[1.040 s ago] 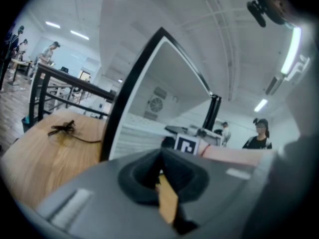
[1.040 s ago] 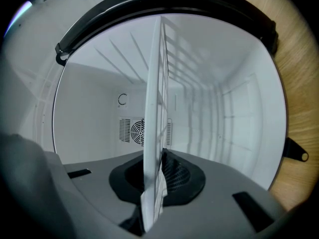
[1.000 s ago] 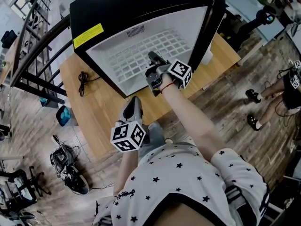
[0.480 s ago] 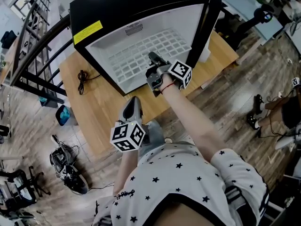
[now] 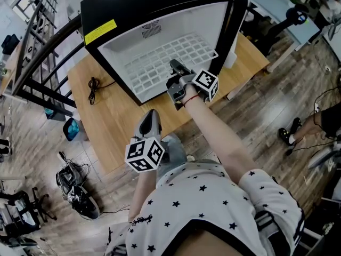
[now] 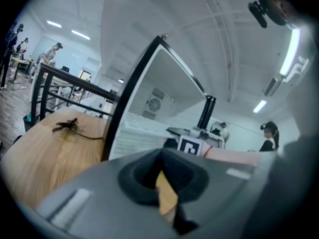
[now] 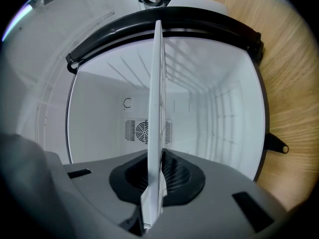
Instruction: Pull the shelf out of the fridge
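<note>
Right gripper view shows our right gripper (image 7: 152,205) clamped on the near edge of the thin white wire-grid shelf (image 7: 158,83). We see the shelf edge-on, lying inside the smooth white fridge (image 7: 99,108) with its black rim. Nearer us, our left gripper (image 6: 167,203) hangs with jaws together, empty, over the wooden table (image 5: 106,116), with bare board to its left.

Fridge (image 5: 144,4) top cut off, yellow label (image 5: 100,32) print unreadable, shelf (image 5: 160,63) front edge hidden under right tool (image 5: 173,65)
</note>
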